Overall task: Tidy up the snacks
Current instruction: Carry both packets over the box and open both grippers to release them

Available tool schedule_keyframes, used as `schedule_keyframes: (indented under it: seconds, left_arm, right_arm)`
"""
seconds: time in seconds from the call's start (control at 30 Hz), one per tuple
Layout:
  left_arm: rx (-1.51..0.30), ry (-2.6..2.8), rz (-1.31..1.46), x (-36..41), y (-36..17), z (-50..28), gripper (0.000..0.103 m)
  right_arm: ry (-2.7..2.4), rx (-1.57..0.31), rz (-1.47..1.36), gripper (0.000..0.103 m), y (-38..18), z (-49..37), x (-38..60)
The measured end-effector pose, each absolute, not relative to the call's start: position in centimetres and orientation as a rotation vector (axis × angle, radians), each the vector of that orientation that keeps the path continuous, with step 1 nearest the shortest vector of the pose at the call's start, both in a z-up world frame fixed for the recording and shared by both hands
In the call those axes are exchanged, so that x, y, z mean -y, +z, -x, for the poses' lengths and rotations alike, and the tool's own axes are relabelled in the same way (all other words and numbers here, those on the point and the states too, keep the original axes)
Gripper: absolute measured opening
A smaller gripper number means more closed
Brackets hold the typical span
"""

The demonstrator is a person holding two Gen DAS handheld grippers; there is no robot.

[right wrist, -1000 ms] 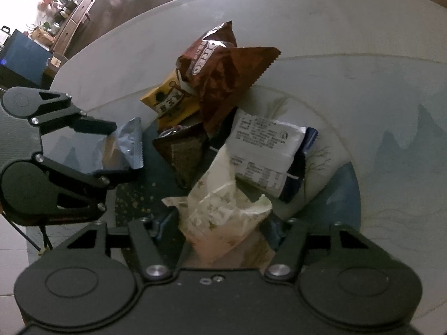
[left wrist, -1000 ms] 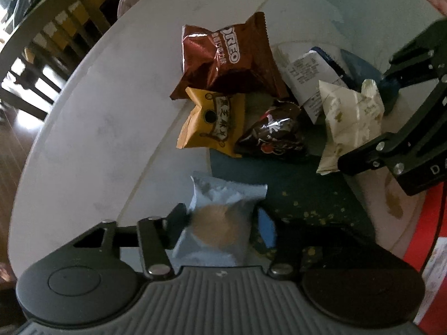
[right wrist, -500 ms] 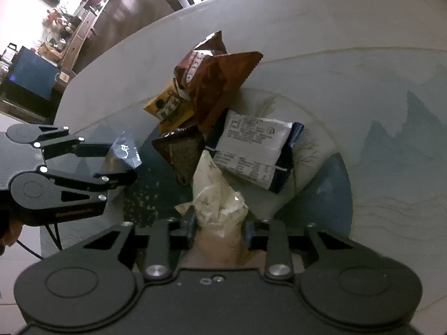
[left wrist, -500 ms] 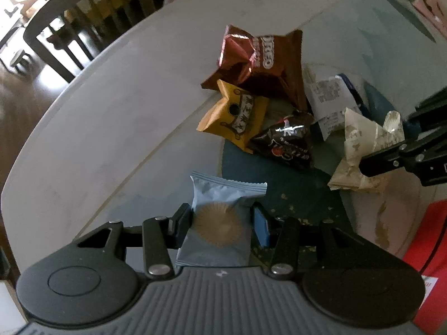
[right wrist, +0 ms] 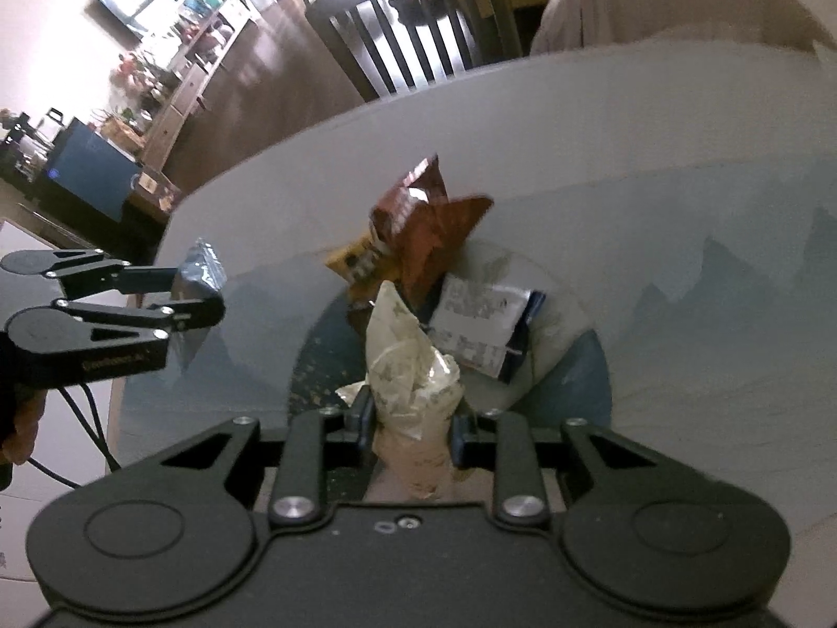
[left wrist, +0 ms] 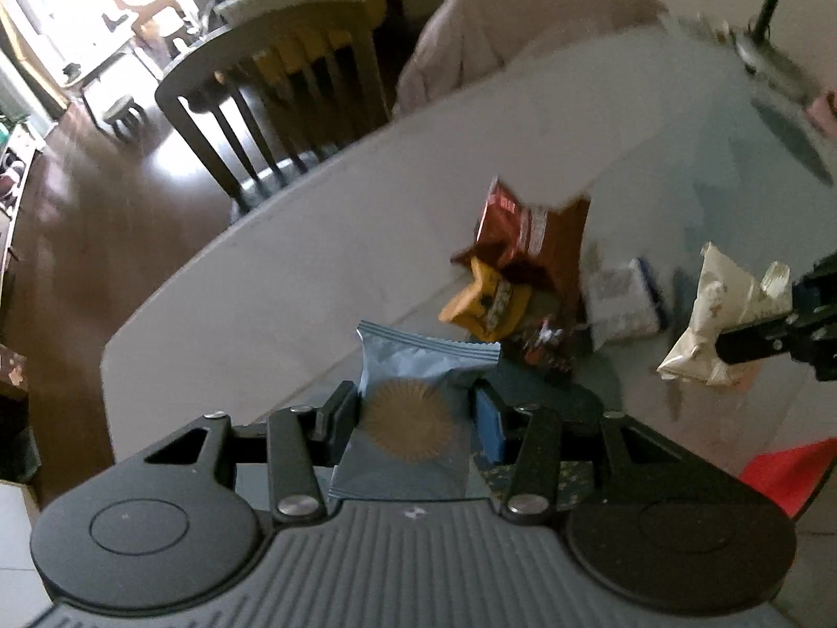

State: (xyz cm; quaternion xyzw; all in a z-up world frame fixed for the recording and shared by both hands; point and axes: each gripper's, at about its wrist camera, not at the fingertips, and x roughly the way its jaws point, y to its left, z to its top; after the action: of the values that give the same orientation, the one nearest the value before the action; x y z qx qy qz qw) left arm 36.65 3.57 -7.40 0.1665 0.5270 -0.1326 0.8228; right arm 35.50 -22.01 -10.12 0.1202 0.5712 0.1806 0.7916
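blue snack packet (left wrist: 413, 408) clamped in left hand-held gripper (left wrist: 416, 411); cream snack packet (right wrist: 413, 377) squeezed in right hand-held gripper (right wrist: 413, 421), both above brown oreo bag (right wrist: 418, 240) pile.

Round pale worktop (left wrist: 293, 272) ahead of hand-held gripper, blue-grey mountain print on its right part. Beyond far edge: dark slat-back wooden chair (right wrist: 413, 26), second chair draped in pale cloth (right wrist: 675, 0) to its right. Glossy brown wooden floor (left wrist: 104, 220) at left. Bright window (left wrist: 68, 5) far upper left. Sideboard (right wrist: 193, 83) along left wall, cluttered.
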Motion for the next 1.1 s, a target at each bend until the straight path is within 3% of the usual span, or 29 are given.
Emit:
schedule_keyframes:
  seconds: [0.23,0.5,1.1]
  left_arm:
    - [-1.058,-0.228,-0.291,-3.3,-1.4,-32.8,0.047]
    - [-1.063,-0.172,-0.239,-3.3,1.8,-26.8,0.047]
    - [-1.163,-0.131,-0.082,-3.3,-0.9,-13.8,0.047]
  right_arm:
    - [0.409,-1.159,-0.272,0.025,-5.9,-33.3,23.4]
    - [0.448,-1.125,-0.248,0.025,-3.0,-29.5,23.3]
    - [0.506,-1.19,-0.186,0.025,-4.0,-20.5,22.2]
